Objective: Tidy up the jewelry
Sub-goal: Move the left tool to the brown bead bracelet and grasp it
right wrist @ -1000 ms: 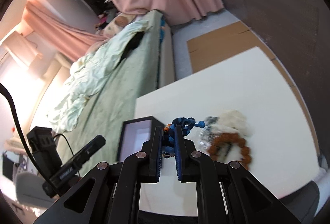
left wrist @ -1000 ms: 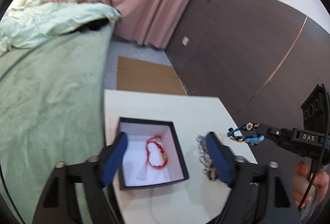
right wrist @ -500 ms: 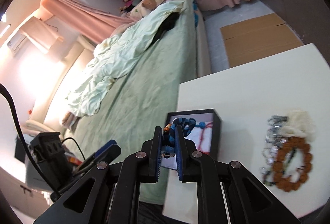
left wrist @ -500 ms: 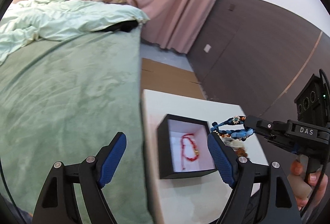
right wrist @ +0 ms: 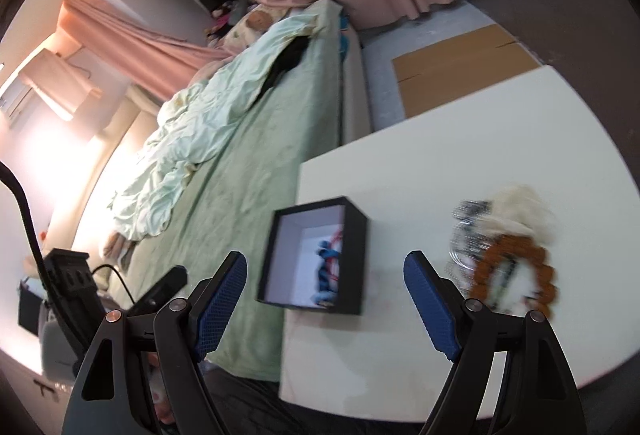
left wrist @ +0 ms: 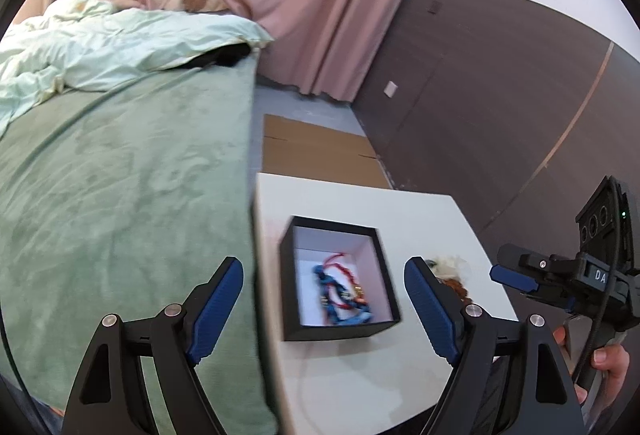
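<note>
A black open box (left wrist: 340, 333) (right wrist: 356, 259) with a white lining sits near the left edge of the white table (left wrist: 360, 387) (right wrist: 460, 171). A blue beaded bracelet (left wrist: 340, 295) (right wrist: 326, 271) now lies inside it, on top of a red cord bracelet (left wrist: 344, 269). My left gripper (left wrist: 324, 303) hangs open above the box, holding nothing. My right gripper (right wrist: 324, 303), also seen from the side (left wrist: 516, 277), is opening its jaws with nothing between them. A pile of loose jewelry lies right of the box: a brown bead bracelet (right wrist: 516, 271), a silvery chain (right wrist: 468, 231) and a cream fluffy piece (right wrist: 520, 207) (left wrist: 446, 263).
A bed with a green cover (left wrist: 120, 195) (right wrist: 256, 171) and a pale rumpled duvet (left wrist: 100, 47) butts against the table's left edge. Flattened cardboard (left wrist: 316, 155) lies on the floor beyond the table. Pink curtains (left wrist: 320, 3) and a dark wall panel (left wrist: 500, 95) stand behind.
My right gripper's jaws have spread wide and let go of the blue beaded bracelet, which now lies in the box on the red one. The left gripper has shifted slightly.
</note>
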Motion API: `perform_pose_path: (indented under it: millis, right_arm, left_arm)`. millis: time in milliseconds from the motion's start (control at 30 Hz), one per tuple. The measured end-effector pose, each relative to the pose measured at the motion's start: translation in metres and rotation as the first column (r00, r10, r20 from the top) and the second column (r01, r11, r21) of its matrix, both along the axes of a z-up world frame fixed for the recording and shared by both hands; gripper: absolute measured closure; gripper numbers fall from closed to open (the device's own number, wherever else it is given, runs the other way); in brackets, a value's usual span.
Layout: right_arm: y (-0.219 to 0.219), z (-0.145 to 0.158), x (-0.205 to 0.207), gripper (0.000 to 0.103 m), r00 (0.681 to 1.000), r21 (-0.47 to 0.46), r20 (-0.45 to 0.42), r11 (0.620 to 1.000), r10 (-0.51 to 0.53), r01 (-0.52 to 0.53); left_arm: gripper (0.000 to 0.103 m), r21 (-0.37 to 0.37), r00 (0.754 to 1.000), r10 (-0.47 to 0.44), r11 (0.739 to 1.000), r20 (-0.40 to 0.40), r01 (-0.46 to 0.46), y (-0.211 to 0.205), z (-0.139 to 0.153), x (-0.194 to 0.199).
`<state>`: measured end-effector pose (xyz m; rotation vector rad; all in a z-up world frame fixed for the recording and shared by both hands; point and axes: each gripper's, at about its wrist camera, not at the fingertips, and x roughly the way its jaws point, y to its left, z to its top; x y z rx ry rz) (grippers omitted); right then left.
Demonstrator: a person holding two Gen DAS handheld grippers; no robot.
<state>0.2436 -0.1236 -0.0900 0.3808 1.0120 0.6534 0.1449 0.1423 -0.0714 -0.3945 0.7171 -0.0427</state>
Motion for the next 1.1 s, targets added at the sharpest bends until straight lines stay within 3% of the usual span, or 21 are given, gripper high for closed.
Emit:
perform_pose_path:
  millis: [333,733,1100]
  right_arm:
    - [-0.072,0.001,-0.018,0.022,0.992,-0.020,0.027,0.992,-0.126,0.126]
    - [-0.130,-0.015,-0.030,0.022,0.980,-0.022,-0.001,0.980,-0.197,0.197]
    - [-0.169,-0.028,-0.028,0.022,0.966,0.005,-0.032,0.967,-0.256,0.256]
  left_arm:
    - [0.020,0.011,0.994,-0.111,0.994,0.006,0.111,-0.054,0.005,0.008]
    - [0.020,0.036,0.972,-0.236,0.971,0.002,0.236,-0.114,0.002,0.022]
    - [0.038,0.043,0.935,-0.348,0.935,-0.072,0.352,-0.169,-0.019,0.046]
